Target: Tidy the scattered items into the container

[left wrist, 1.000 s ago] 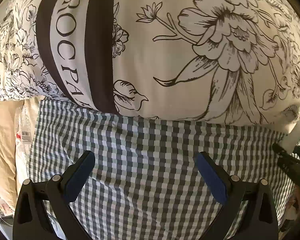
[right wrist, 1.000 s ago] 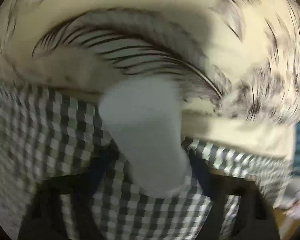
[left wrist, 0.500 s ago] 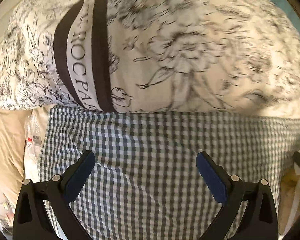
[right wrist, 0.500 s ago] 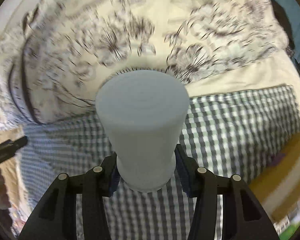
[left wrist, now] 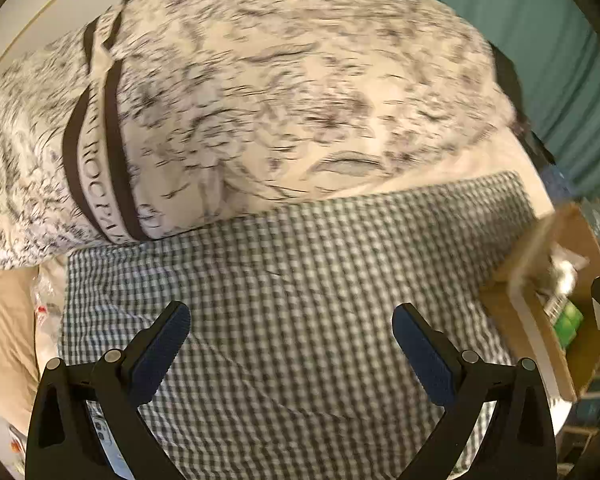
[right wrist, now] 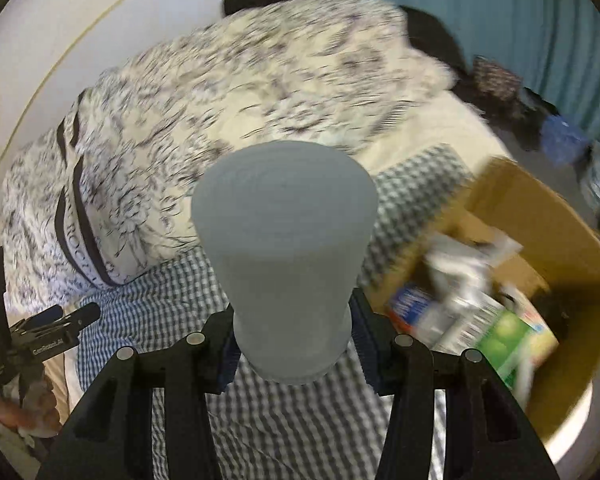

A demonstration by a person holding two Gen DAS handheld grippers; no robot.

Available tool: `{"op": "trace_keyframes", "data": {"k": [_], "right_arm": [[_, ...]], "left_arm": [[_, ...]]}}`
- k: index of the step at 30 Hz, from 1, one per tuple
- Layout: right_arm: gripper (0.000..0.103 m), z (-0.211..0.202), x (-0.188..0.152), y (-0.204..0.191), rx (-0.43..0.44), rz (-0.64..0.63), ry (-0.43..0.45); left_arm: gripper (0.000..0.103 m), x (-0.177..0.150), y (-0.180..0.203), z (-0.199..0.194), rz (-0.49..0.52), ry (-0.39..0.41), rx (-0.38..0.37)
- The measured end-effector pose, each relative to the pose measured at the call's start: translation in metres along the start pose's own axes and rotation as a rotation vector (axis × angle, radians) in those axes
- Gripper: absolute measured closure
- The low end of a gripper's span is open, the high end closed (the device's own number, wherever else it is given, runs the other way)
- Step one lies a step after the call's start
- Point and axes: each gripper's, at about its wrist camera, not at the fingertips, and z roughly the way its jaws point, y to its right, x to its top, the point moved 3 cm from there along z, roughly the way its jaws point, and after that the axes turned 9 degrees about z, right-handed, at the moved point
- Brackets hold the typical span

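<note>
My right gripper (right wrist: 292, 344) is shut on a pale grey-blue bottle (right wrist: 286, 248), held above the checked cloth (right wrist: 300, 420). A cardboard box (right wrist: 572, 248) with several packets inside sits to its right; it also shows at the right edge of the left wrist view (left wrist: 540, 320). My left gripper (left wrist: 290, 344) is open and empty above the checked cloth (left wrist: 300, 280); it also shows at the left edge of the right wrist view (right wrist: 56, 320).
A big flower-print pillow (left wrist: 260, 100) lies behind the cloth on the bed. A teal curtain (right wrist: 480, 12) hangs at the back right, with dark clutter (right wrist: 500, 80) below it. Plastic wrappers (left wrist: 40, 304) lie left of the cloth.
Both grippers have pulled back and up from the pillow. The right one has swung right with the bottle, and the cardboard box has come into view.
</note>
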Motion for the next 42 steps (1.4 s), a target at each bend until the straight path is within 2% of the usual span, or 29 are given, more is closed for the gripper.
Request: {"op": "trace_keyframes", "data": {"k": [5, 12, 14, 15, 16, 19, 24, 30, 32, 35, 38, 42], "right_arm": [[0.054, -0.026, -0.017, 0.066, -0.068, 0.108, 0.026], [0.054, -0.025, -0.026, 0.138, -0.140, 0.215, 0.008], [0.031, -0.023, -0.023, 0.148, -0.195, 0.218, 0.005], [0.004, -0.023, -0.022, 0.152, -0.243, 0.223, 0.003], [0.000, -0.024, -0.019, 0.155, -0.277, 0.224, 0.013], [0.000, -0.032, -0.017, 0.154, -0.247, 0.231, 0.049], [0.000, -0.043, -0.031, 0.127, -0.221, 0.182, 0.087], [0.000, -0.068, -0.087, 0.076, -0.215, 0.105, 0.095], [0.000, -0.079, -0.106, 0.063, -0.216, 0.076, 0.120], [0.000, -0.094, -0.125, 0.055, -0.237, 0.055, 0.165], [0.000, -0.102, -0.136, 0.056, -0.235, 0.064, 0.174], [0.000, -0.099, -0.140, 0.070, -0.239, 0.054, 0.140]], "left_arm": [[0.000, -0.011, 0.043, -0.013, 0.069, 0.009, -0.028], [0.000, -0.030, 0.076, -0.017, 0.108, -0.011, -0.053], [0.000, -0.035, 0.080, -0.019, 0.112, -0.009, -0.055], [0.000, -0.037, 0.081, -0.020, 0.112, -0.007, -0.055], [0.000, -0.041, 0.082, -0.023, 0.113, -0.004, -0.057], [0.000, -0.048, 0.079, -0.027, 0.102, 0.005, -0.050], [0.000, -0.065, 0.071, -0.041, 0.069, 0.040, -0.036], [0.000, -0.086, 0.074, -0.067, 0.004, 0.104, -0.051], [0.000, -0.097, 0.078, -0.080, -0.004, 0.148, -0.045], [0.000, -0.107, 0.084, -0.090, 0.023, 0.179, -0.041], [0.000, -0.117, 0.090, -0.093, 0.044, 0.203, -0.013], [0.000, -0.123, 0.104, -0.096, 0.034, 0.252, 0.021]]}}
